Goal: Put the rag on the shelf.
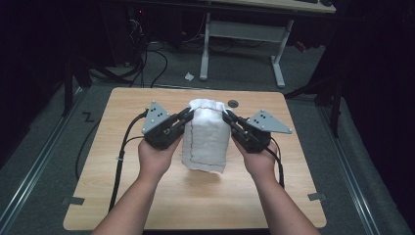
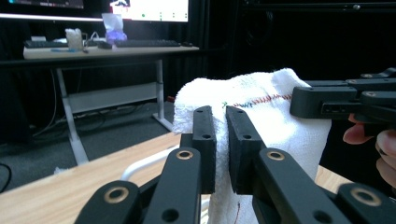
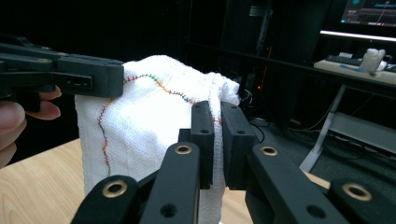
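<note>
Both grippers, left gripper and right gripper, have jaws clamped on the white cloth's top corners, lifting it above the counter's middle. Next likely spreading or folding it, keeping tension even.

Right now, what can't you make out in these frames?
- White woven cloth with coloured stitching: its far face, turned away in the high view.
- Small dark round object on the light wooden table: too small to identify, high view.
- Cloth's lower end: cut off by the bottom edge behind the black fingers in the left gripper view; likewise in the right gripper view.
</note>
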